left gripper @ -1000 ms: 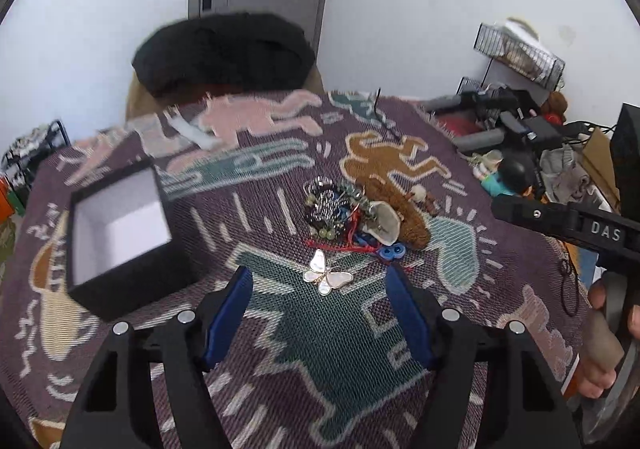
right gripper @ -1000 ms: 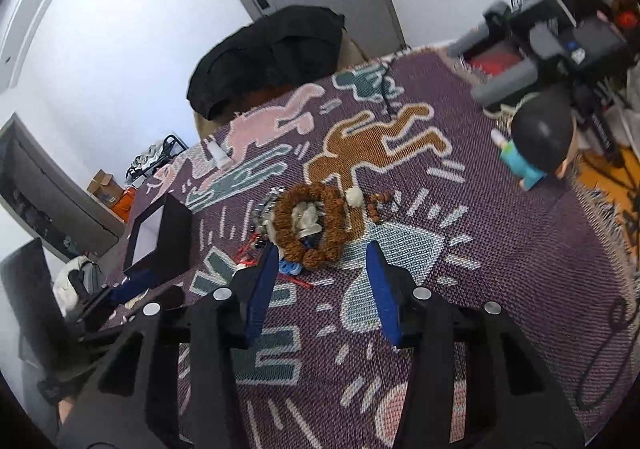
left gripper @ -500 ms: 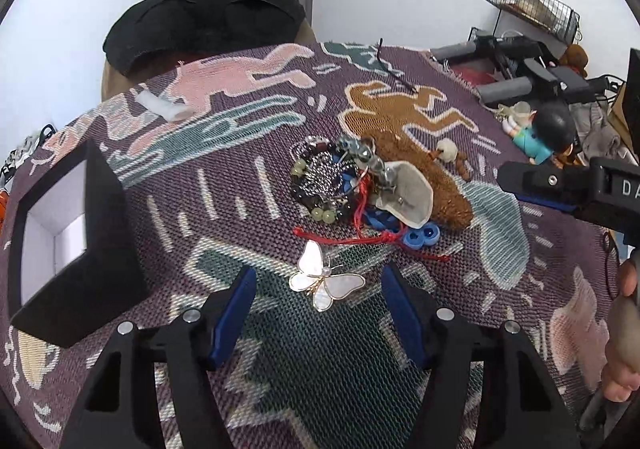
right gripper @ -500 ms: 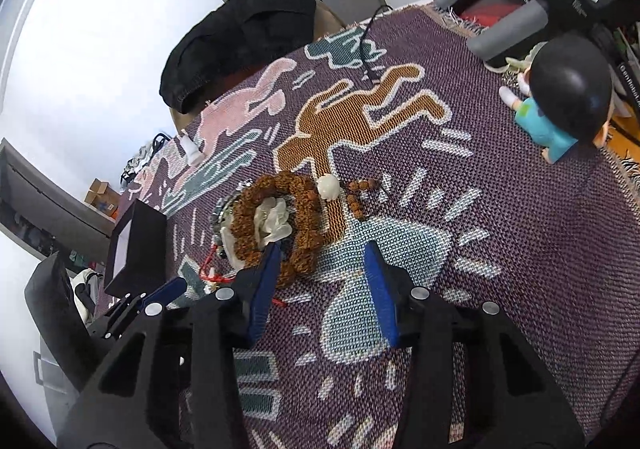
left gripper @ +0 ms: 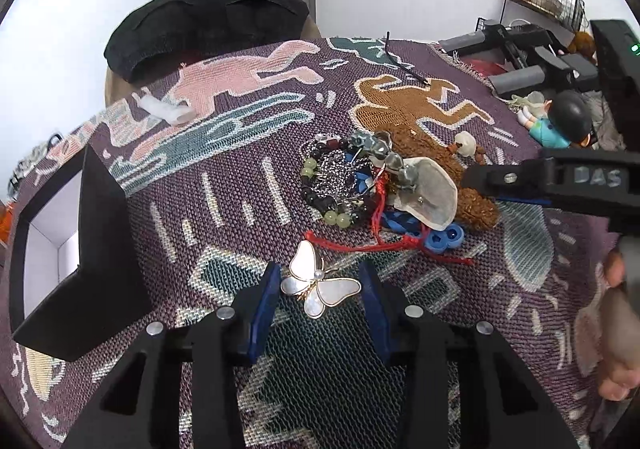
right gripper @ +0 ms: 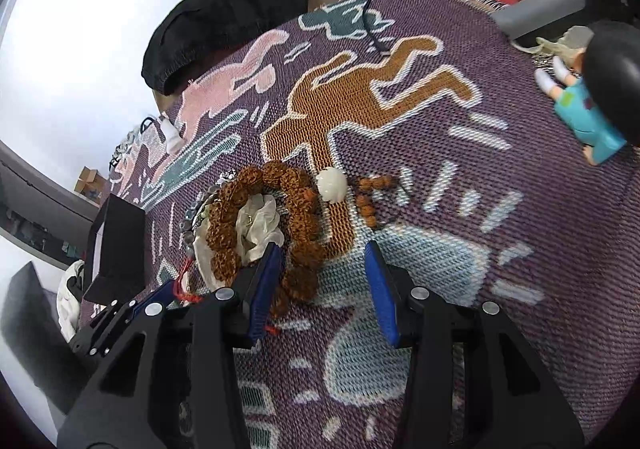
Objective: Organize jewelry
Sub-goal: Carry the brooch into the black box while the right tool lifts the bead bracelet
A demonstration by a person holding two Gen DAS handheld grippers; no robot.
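A white butterfly brooch (left gripper: 318,285) lies on the patterned cloth between the open fingers of my left gripper (left gripper: 320,281), not clamped. Behind it is a tangled pile of jewelry (left gripper: 352,181): bead bracelets, chains, red cord, blue pieces. A black box with white inside (left gripper: 60,233) stands open at the left, also in the right wrist view (right gripper: 116,245). My right gripper (right gripper: 322,261) is open around the near end of a brown seed-bead mala (right gripper: 296,217), low over the cloth. A white pouch (right gripper: 260,225) lies inside the mala loop.
A woven purple cloth (left gripper: 240,185) with figure patterns covers the round table. A black bag (left gripper: 208,21) sits at the far edge. A toy figure (right gripper: 588,105) lies at the right edge, with camera gear (left gripper: 528,61) beyond. A white wrapper (left gripper: 166,111) lies far left.
Both grippers have moved forward and down toward the cloth. The left now straddles the butterfly brooch; the right now straddles the end of the brown mala.
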